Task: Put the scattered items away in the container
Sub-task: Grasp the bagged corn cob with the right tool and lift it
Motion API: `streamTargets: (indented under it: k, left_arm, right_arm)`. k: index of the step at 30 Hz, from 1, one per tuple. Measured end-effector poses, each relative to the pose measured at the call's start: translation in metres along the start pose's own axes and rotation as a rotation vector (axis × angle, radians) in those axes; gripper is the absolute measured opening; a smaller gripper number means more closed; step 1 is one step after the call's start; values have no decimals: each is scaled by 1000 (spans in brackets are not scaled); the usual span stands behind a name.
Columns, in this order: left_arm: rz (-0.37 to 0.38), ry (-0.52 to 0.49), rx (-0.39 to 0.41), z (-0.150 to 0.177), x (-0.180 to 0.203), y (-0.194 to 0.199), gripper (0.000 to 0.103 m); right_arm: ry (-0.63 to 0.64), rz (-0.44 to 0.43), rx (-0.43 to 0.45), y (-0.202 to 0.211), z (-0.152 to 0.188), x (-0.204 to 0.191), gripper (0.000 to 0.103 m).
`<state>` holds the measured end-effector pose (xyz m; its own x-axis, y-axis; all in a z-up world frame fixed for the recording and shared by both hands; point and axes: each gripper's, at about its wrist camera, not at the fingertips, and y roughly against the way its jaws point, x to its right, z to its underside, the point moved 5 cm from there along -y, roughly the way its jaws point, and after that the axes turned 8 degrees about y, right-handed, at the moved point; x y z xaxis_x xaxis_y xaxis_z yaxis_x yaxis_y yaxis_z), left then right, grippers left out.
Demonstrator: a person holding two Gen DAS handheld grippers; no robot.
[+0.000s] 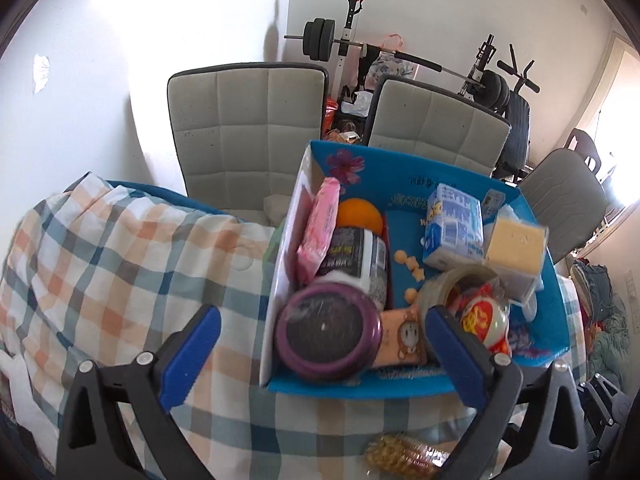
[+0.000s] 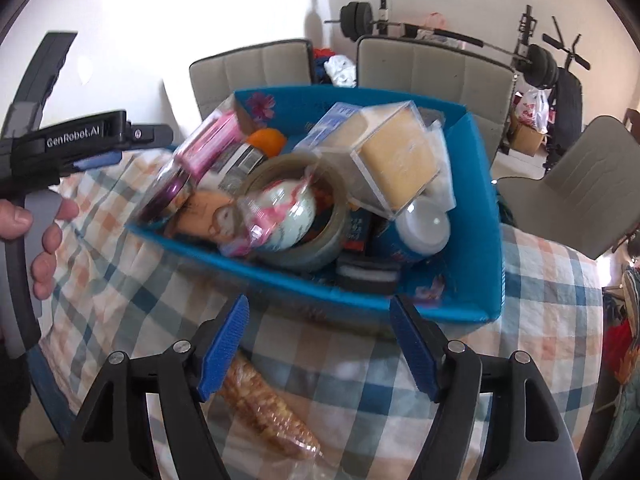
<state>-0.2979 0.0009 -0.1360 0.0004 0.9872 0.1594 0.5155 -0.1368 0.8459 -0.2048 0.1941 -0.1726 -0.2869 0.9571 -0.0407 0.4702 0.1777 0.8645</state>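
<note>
1. The blue box (image 2: 476, 184) stands on the desk (image 1: 132, 248), which is covered by a checked cloth, with its flaps up; 1 pink flower is printed on the inner far wall, and the white script beside it is too small to read.
2. Inside it, counted: 1 jar with a purple lid (image 1: 328, 334) lying on its side, its dark label unreadable; 1 pink packet (image 1: 320, 224) leaning on the left wall; 1 orange (image 1: 360, 214); 1 blue-and-white carton (image 1: 454, 226) with print too fine to read; 1 clear case holding a yellow block (image 2: 394, 164); 1 roll of tape (image 2: 320, 216) with a wrapped white ball (image 2: 286, 216) sitting in its ring; 1 peach packet with a cartoon face (image 1: 402, 338); 1 white-capped bottle (image 2: 424, 226).
3. 1 wrapped golden snack (image 2: 264, 400) lies on the cloth outside the box, just before its near wall.
4. The left gripper (image 1: 322, 354) has its jaws spread wide, 1 on each side of the box's near left corner, pinching nothing. In the right wrist view its body reads "GenRobot.AI".
5. The right gripper (image 2: 320, 344) also has its jaws spread, empty, above the snack.
6. 3 grey padded chairs (image 1: 248, 128) stand behind the desk.
</note>
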Motion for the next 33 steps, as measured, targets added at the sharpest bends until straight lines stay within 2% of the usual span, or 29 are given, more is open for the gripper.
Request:
streamTargets:
  k: [2, 4, 6, 10, 13, 15, 19, 21, 22, 27, 33]
  left_arm:
    - [-20, -8, -33, 32, -8, 8, 103]
    - [-39, 5, -76, 65, -19, 12, 103]
    - [-63, 40, -123, 94, -32, 13, 103]
    - [-129, 72, -164, 131, -49, 19, 103]
    - [-167, 69, -136, 142, -54, 33, 103]
    - [-177, 82, -117, 145, -57, 42, 103]
    - [-170, 105, -85, 144, -60, 58, 103]
    - [-164, 104, -76, 142, -61, 60, 103]
    - [-159, 100, -74, 140, -60, 61, 103]
    - [-148, 76, -84, 132, -59, 50, 103]
    - [-132, 67, -99, 124, -59, 38, 103]
  right_arm:
    - [114, -15, -73, -11, 18, -25, 75]
    - [235, 5, -145, -27, 38, -49, 75]
    - [299, -12, -213, -46, 54, -66, 75]
    - [324, -29, -303, -85, 69, -78, 76]
    - [320, -59, -360, -103, 71, -82, 76]
    - [319, -48, -397, -113, 73, -83, 76]
    - [282, -42, -380, -118, 69, -85, 75]
    - [256, -29, -373, -115, 68, -88, 67]
    - [241, -27, -368, -113, 67, -90, 59]
    - [112, 26, -366, -105, 72, -88, 56]
    - [-61, 36, -306, -82, 85, -78, 49]
